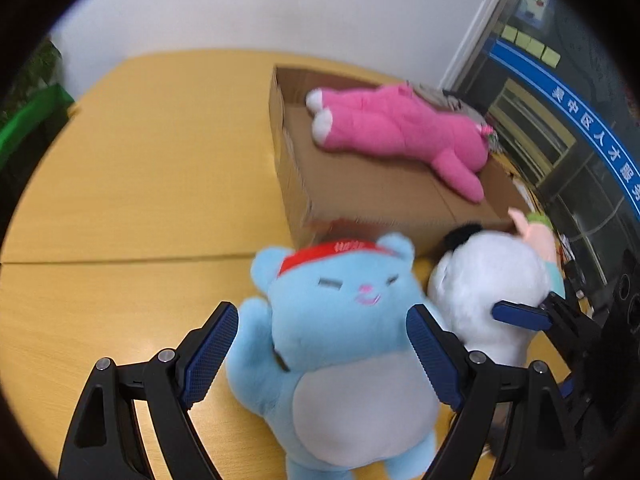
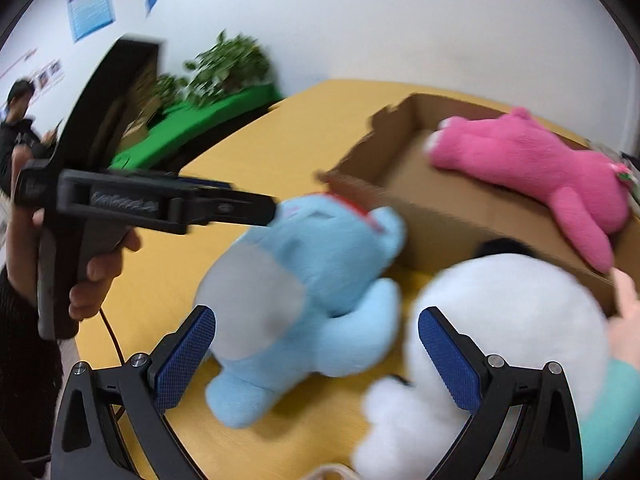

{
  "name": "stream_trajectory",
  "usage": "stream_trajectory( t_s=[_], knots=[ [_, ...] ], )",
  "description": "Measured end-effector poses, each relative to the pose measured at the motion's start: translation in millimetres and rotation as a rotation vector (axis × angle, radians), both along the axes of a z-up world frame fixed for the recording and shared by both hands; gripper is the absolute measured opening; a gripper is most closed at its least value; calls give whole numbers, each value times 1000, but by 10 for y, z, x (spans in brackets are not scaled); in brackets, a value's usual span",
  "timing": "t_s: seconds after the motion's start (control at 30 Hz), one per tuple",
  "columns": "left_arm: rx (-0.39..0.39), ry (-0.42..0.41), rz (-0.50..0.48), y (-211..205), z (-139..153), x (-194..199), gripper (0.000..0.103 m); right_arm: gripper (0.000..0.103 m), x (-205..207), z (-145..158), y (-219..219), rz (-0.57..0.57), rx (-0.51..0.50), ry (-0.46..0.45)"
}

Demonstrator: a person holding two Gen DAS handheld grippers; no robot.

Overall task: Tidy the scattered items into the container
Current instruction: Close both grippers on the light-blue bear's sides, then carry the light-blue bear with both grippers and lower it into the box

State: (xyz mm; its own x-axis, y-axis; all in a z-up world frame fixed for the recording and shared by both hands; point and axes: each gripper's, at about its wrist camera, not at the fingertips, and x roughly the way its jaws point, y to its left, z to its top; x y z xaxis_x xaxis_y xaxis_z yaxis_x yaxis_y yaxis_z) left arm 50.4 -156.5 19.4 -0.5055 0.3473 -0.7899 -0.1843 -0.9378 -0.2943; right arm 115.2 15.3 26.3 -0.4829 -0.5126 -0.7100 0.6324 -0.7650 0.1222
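Blue plush bear [image 1: 340, 344], red headband, pale belly: lying face-up on the yellow surface [image 1: 140, 184], just near of the cardboard box [image 1: 296, 184], head toward the box wall. Bracketed by the left gripper [image 1: 322, 354], fingers [image 1: 210, 354] spread wide on either side of the torso, pads not pressing the fur; not gripping. Seen from the right wrist view, same bear [image 2: 316, 292] lying to the left of the white plush [image 2: 508, 320], the two touching or nearly so.

White plush: on the surface at the near right corner of the box, black patch on top, a pale pink and green part behind it. Right gripper [image 2: 316, 356] open, one finger [image 2: 448, 360] against the white fur, the other beside the bear's belly; holding nothing.

Pink plush [image 1: 400, 132]: already inside the box, lying along the far side. Two toys judged still to be moved.

Risks, as judgement:
- Both grippers crowding the same gap: collision between fingers likely if both close together.
- Soft, rounded torso: shallow pinch likely to slip out on lift; deeper seating advised.
- Bear's head close to the box wall: lift too low likely to snag the cardboard edge or shove the box.
- Motion blur present: exact contact uncertain.
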Motion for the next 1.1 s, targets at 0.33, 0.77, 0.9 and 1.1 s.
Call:
stream_trajectory(
  t_s=[0.33, 0.77, 0.9, 1.1],
  knots=[
    [88, -89, -172, 254, -400, -10, 82, 102, 125, -656, -524, 164, 170, 6],
    [90, 61, -141, 354, 373, 256, 65, 77, 383, -119, -268, 155, 120, 126],
    [87, 211, -167, 487, 1015, 135, 65, 77, 322, 510, -103, 136, 107, 247],
    [84, 288, -201, 791, 1457, -558, 65, 77, -246, 1092, 159, 145, 161, 366]
  ],
)
